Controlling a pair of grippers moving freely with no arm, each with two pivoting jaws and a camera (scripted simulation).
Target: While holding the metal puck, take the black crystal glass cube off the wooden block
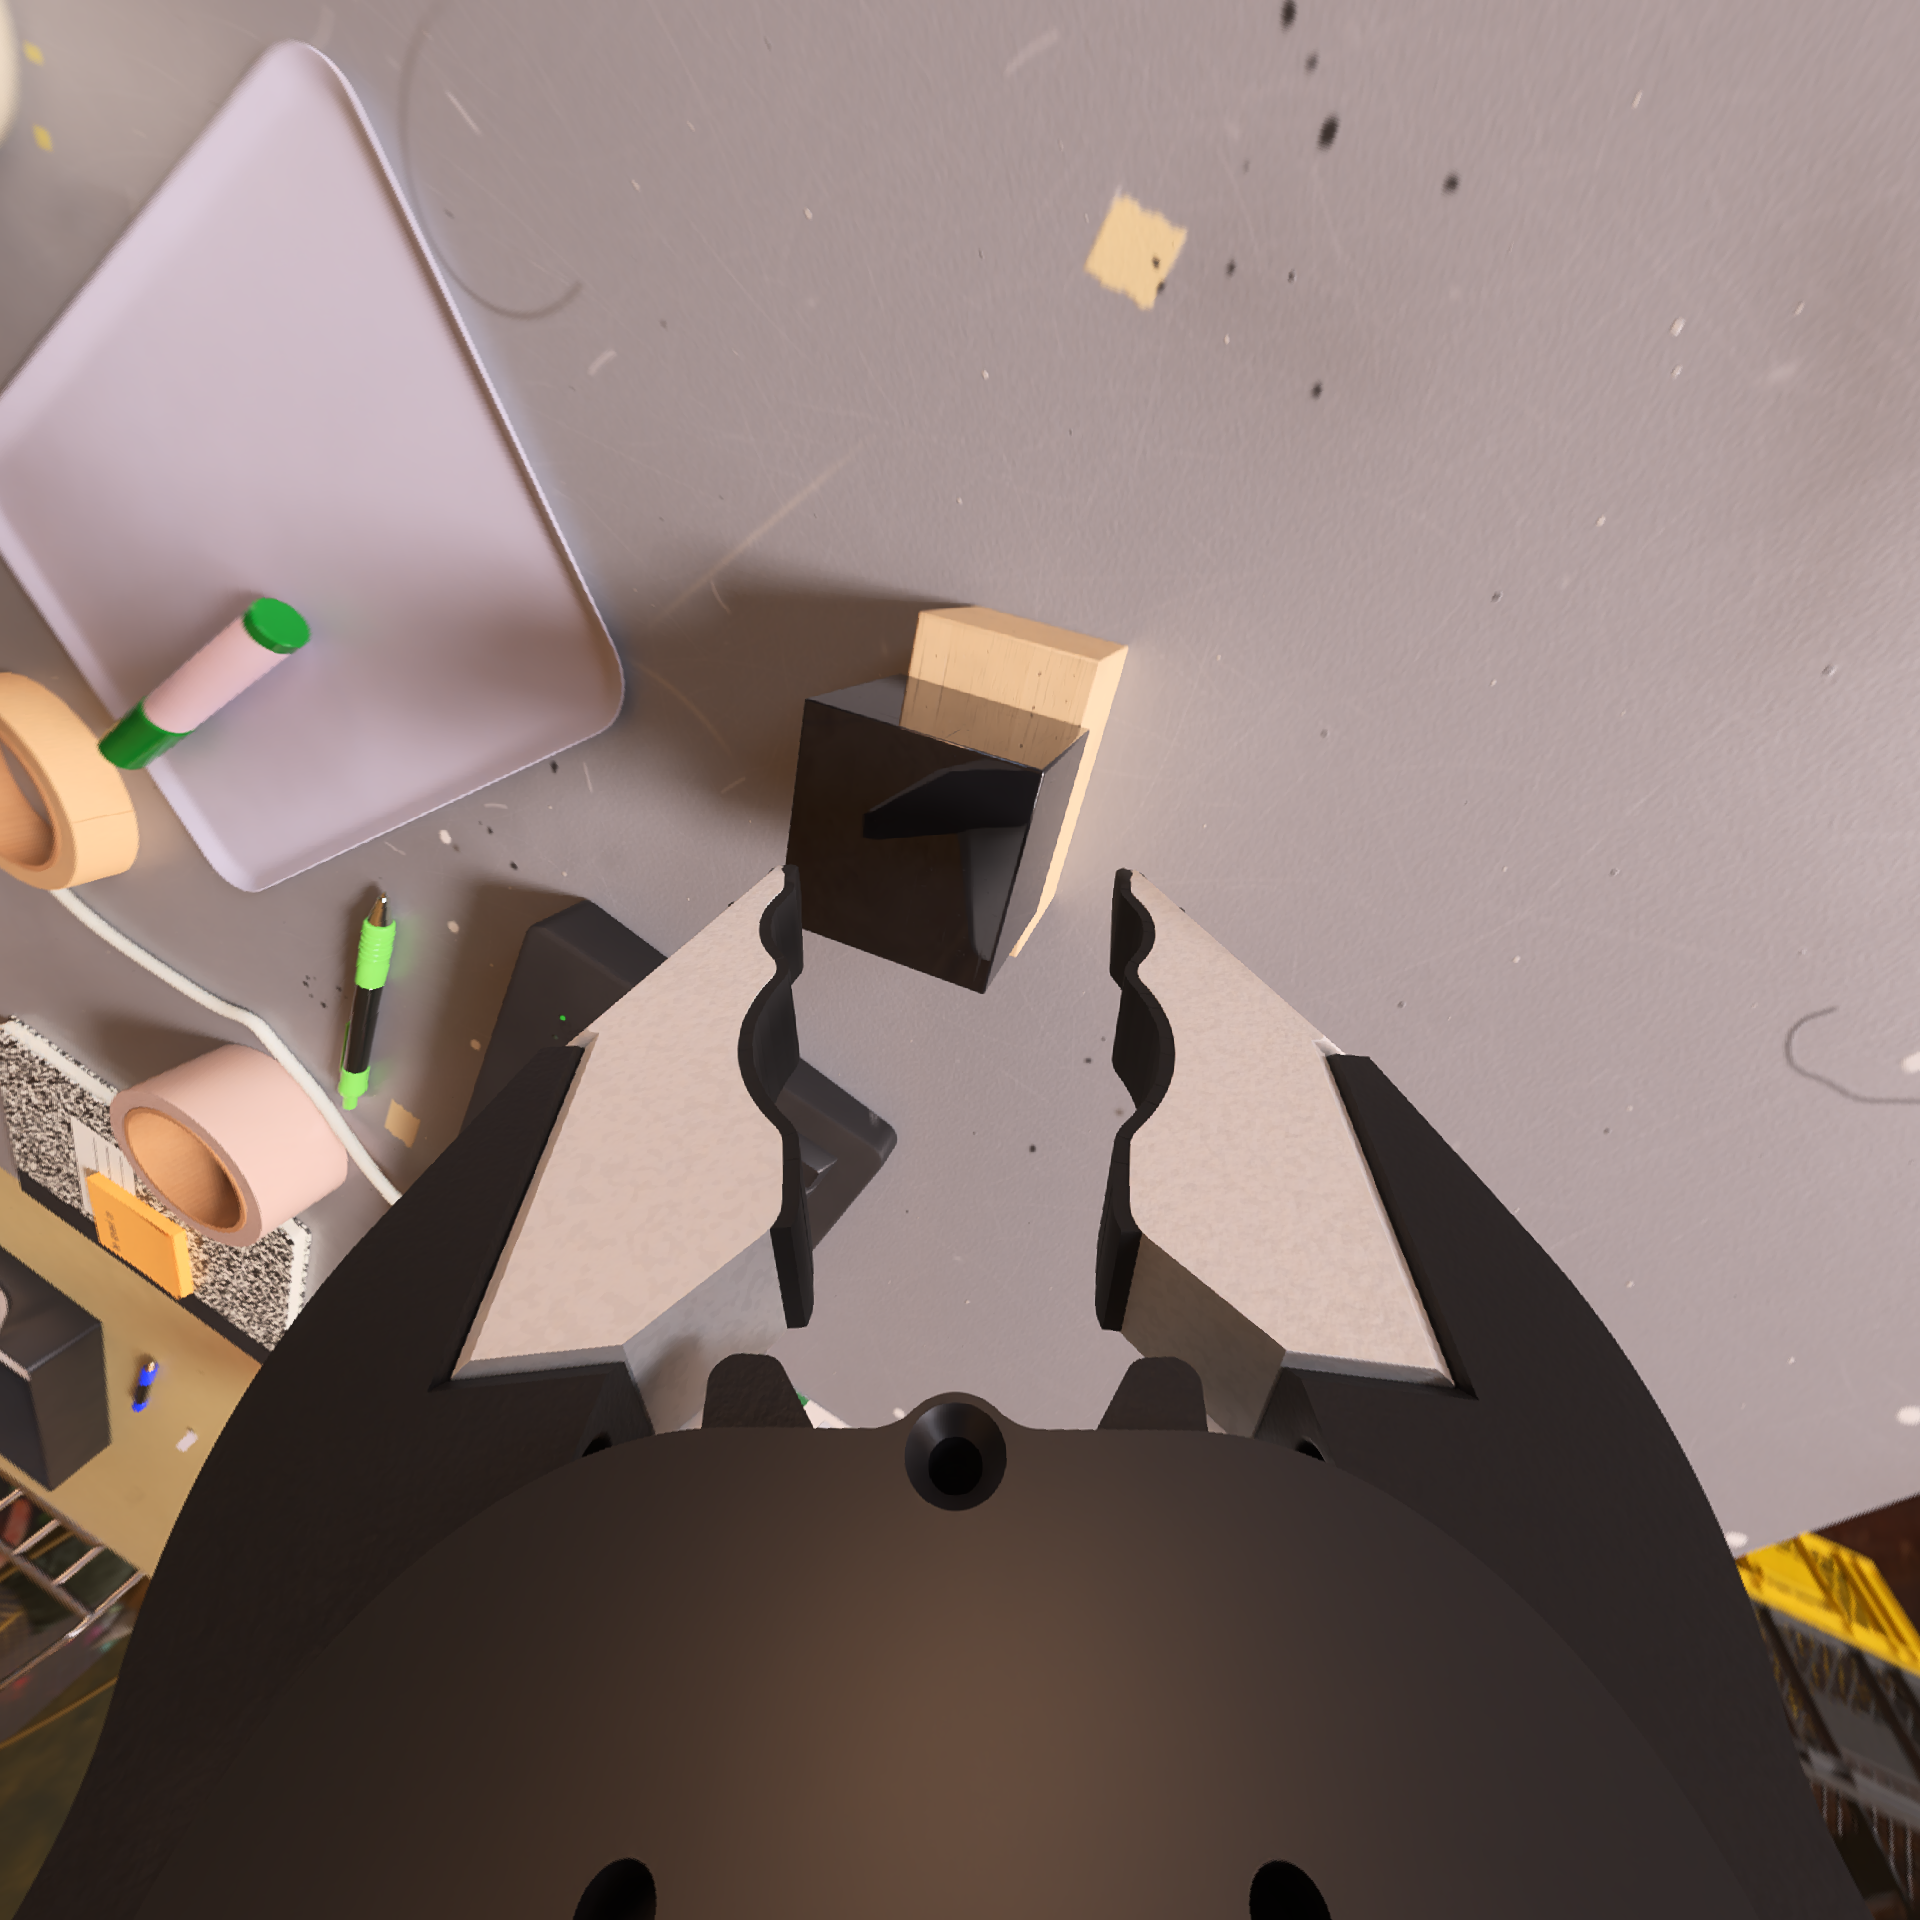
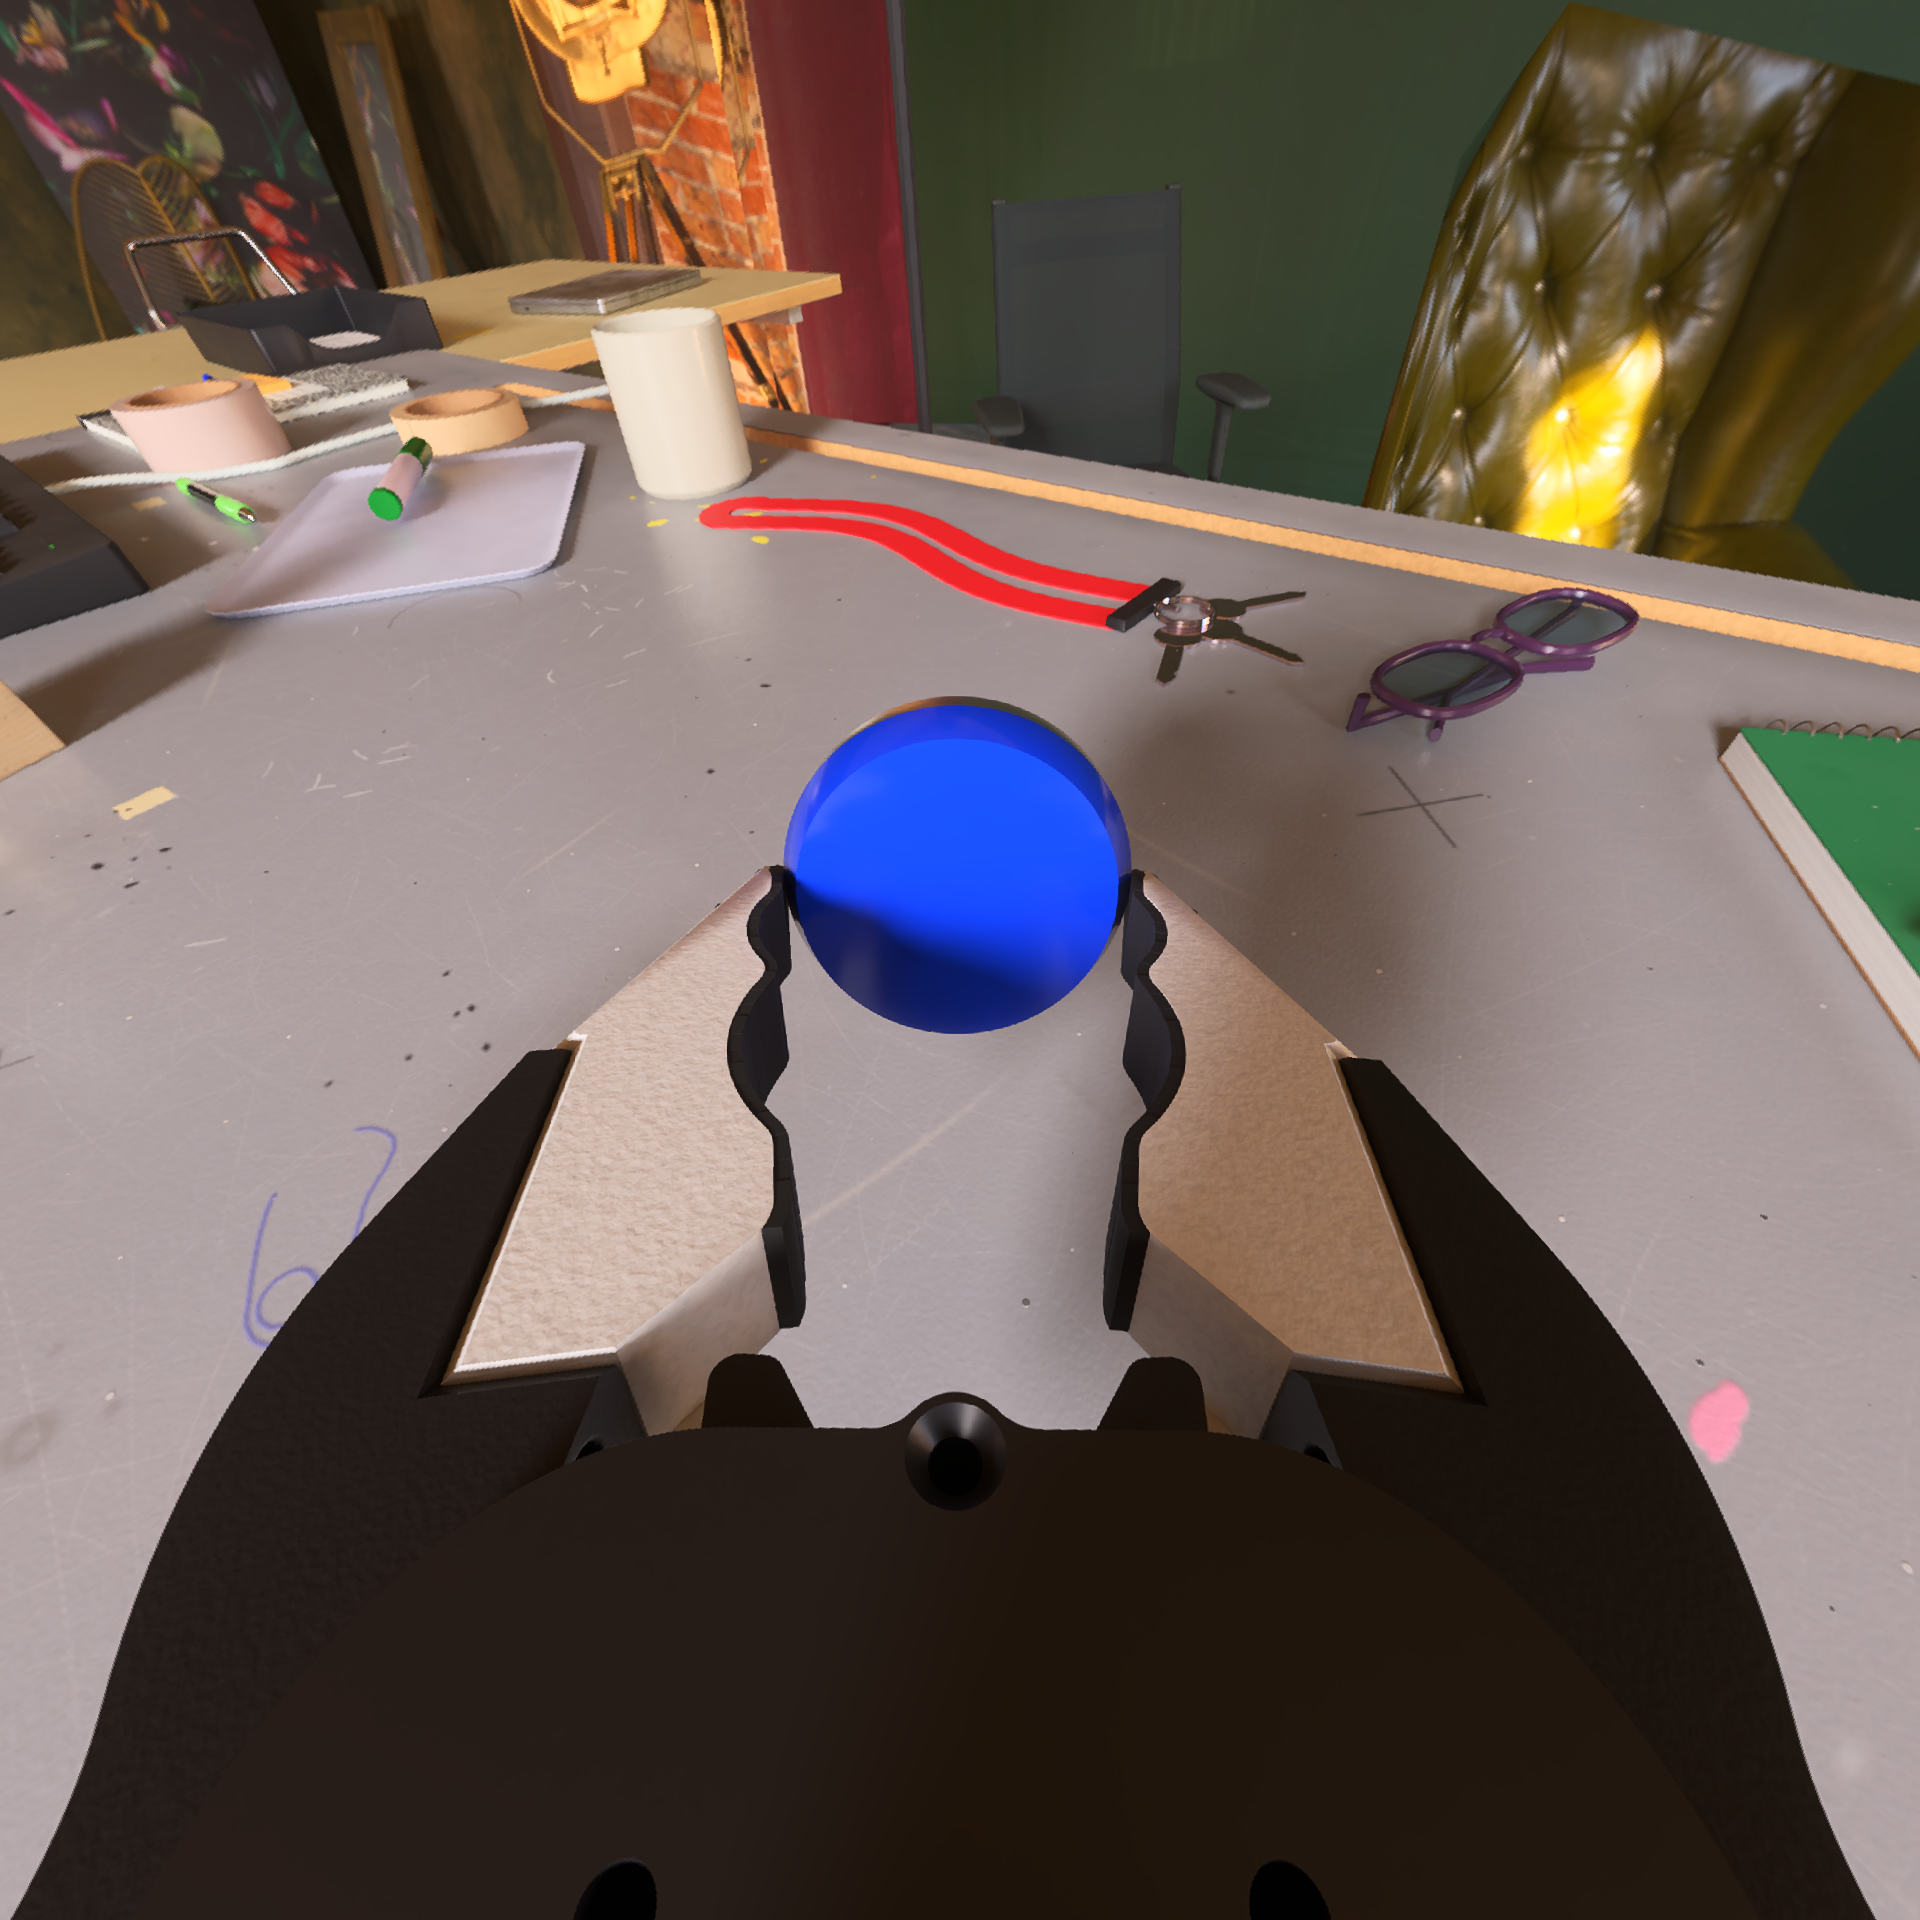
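In the left wrist view a glossy black glass cube (image 1: 914, 831) sits on a pale wooden block (image 1: 1013, 665) on the grey table. It covers the block's near part. My left gripper (image 1: 956, 883) is open and empty, looking down on the cube. The cube's near corner lies between the fingertips, and its left edge is right at the left fingertip (image 1: 784, 914). My right gripper (image 2: 956, 883) is shut on a shiny blue puck (image 2: 956, 862), held at the fingertips above the table.
A lavender tray (image 1: 260, 364) with a green-capped marker (image 1: 208, 681) lies left of the block, with tape rolls (image 1: 234, 1138), a green pen (image 1: 364, 1003) and a dark device (image 1: 582, 977). The right wrist view shows a cream cup (image 2: 675, 400), a red lanyard with keys (image 2: 935, 551), purple sunglasses (image 2: 1496, 660) and a green notebook (image 2: 1849, 821).
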